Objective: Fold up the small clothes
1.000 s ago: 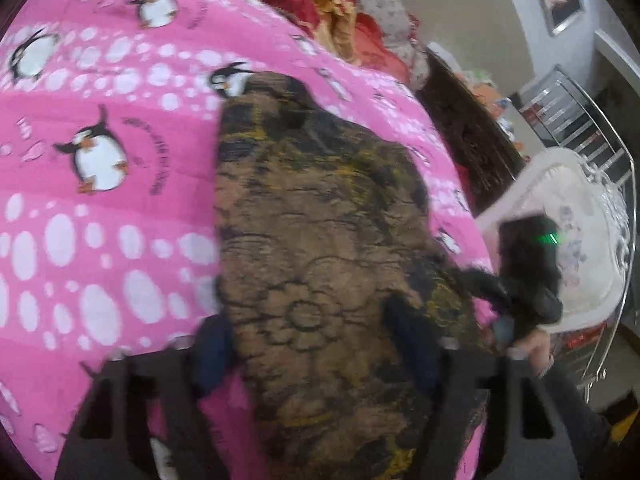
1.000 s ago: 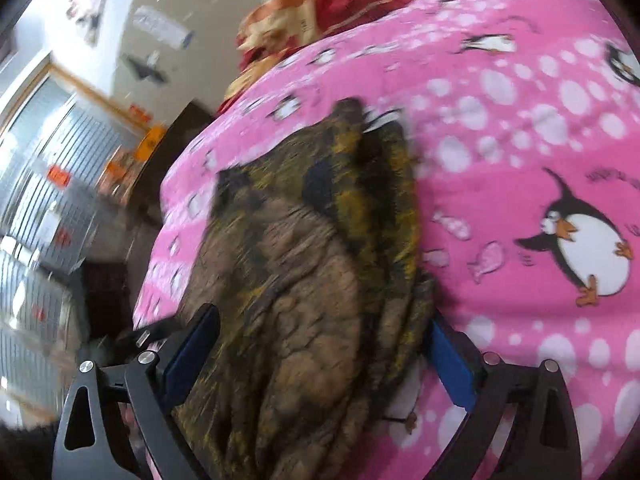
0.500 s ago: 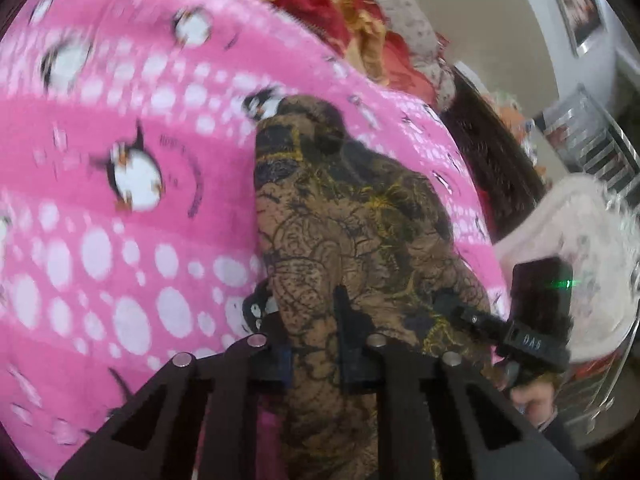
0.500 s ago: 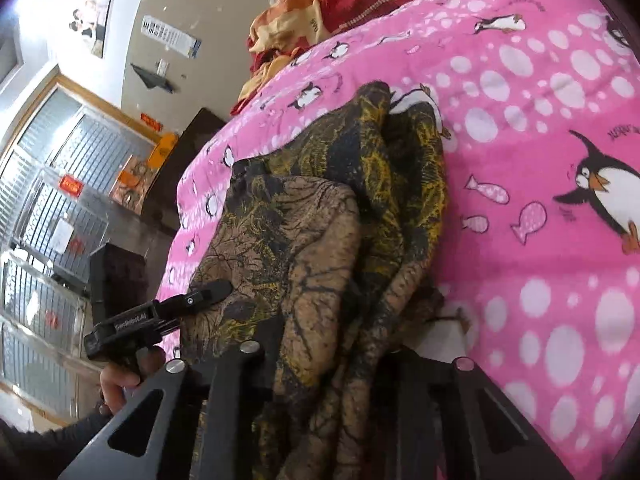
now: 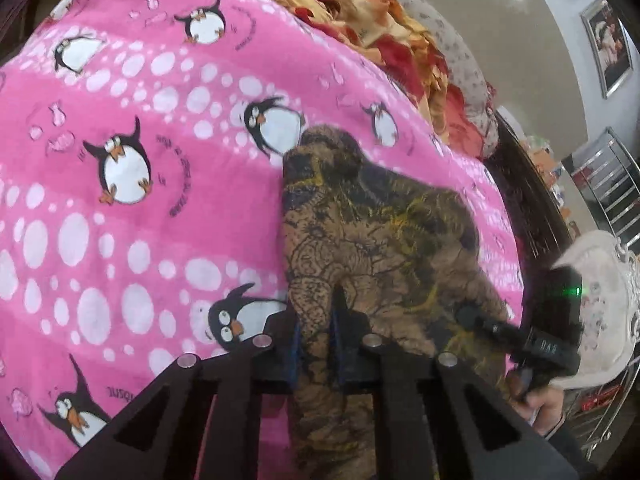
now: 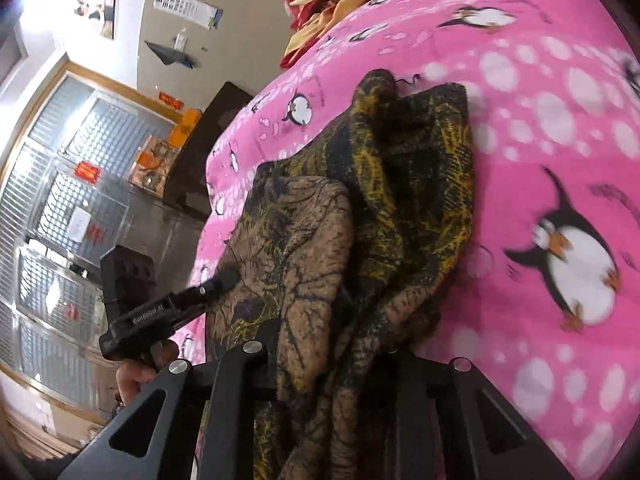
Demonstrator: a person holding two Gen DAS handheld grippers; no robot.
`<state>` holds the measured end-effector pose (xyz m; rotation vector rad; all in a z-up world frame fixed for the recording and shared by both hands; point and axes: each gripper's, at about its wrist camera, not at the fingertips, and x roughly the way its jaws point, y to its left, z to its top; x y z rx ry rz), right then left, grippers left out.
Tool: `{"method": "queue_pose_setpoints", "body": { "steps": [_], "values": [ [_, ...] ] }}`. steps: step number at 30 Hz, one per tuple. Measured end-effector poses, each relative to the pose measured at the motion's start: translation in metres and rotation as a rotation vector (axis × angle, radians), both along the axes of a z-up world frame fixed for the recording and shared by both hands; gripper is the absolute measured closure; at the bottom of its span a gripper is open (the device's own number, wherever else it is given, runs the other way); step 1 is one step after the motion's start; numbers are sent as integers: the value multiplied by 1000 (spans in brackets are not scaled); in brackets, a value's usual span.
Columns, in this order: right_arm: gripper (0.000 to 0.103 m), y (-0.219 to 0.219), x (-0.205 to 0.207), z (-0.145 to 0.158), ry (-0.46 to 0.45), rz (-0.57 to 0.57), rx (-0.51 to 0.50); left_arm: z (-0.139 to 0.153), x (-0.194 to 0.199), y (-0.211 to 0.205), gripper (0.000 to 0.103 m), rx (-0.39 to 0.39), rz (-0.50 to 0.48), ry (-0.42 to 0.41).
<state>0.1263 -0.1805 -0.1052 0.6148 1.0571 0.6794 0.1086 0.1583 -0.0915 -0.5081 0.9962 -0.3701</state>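
A small brown, black and yellow patterned garment lies bunched on the pink penguin blanket. My left gripper is shut on the garment's near edge. In the right wrist view the same garment hangs in folds, and my right gripper is shut on its near edge. The right gripper also shows in the left wrist view at the garment's right side, and the left gripper shows in the right wrist view at its left side.
A heap of red, orange and yellow bedding lies at the far end of the bed. A dark wooden bed frame runs along the right edge. A white chair and a metal rack stand beyond it.
Both grippers went from open around the garment to shut on its near edge. The garment has been lifted and bunched into folds.
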Motion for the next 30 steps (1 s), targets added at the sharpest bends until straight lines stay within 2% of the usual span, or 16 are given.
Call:
{"method": "queue_pose_setpoints", "body": {
  "steps": [4,6,7,9,11,13,14,15,16,18,19,20,22,23,26,30],
  "values": [
    [70,-16,-10,-7,68,-37,1,4,-1,-15,72,79,4,-21],
    [65,-30,-25,16,14,-76,-42,20,-6,-20,67,124,9,-59],
    [65,-34,-33,27,-18,-85,-75,31,-7,-23,59,147,16,-88],
    [65,-24,-48,56,-116,-63,-210,48,-14,-24,43,172,40,-155],
    [65,9,-62,81,-240,53,-349,60,-12,-30,41,183,60,-199],
    [65,55,-76,92,-384,171,-551,57,2,-41,41,180,83,-175],
    [65,77,-77,93,-468,203,-646,51,10,-48,41,183,98,-148],
    [65,90,-74,90,-509,220,-707,42,21,-56,41,190,117,-118],
    [65,99,-66,80,-512,237,-752,33,26,-60,41,202,137,-103],
    [70,102,-43,50,-405,260,-804,21,37,-73,41,249,158,-81],
    [71,91,-37,32,-345,246,-810,13,40,-81,40,264,162,-61],
    [72,78,-39,24,-341,207,-754,10,41,-89,37,288,162,-67],
    [71,58,-47,17,-354,124,-646,7,39,-113,27,406,131,-104],
    [71,52,-49,14,-362,97,-610,6,40,-119,26,438,117,-103],
    [70,50,-45,14,-334,72,-557,5,46,-118,22,432,98,-87],
    [71,53,-55,40,-331,79,-593,19,48,-119,21,456,54,-73]
  ]
}}
